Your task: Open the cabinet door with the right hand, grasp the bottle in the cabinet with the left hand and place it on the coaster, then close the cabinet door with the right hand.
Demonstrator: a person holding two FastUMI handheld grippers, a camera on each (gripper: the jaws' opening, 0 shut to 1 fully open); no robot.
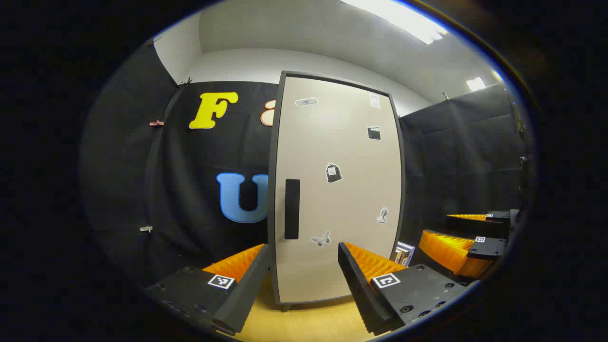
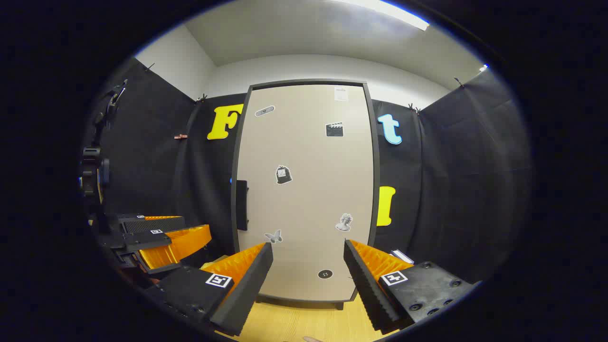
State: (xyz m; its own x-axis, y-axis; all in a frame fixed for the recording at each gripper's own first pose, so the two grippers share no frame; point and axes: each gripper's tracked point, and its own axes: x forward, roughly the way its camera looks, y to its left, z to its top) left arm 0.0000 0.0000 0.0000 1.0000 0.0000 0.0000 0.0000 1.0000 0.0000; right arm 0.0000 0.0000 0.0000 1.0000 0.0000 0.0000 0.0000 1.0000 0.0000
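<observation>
From your left gripper (image 1: 304,280), fingers spread and empty, the other gripper (image 1: 456,237) sits far right, also apart. The cabinet door (image 1: 337,190) stands closed ahead on the wooden table (image 1: 304,323), pale with a dark frame, a dark handle (image 1: 292,209) at its left edge and small stickers whose print is too small to read. Your right gripper (image 2: 306,280), spread, faces the door (image 2: 306,190) squarely.
</observation>
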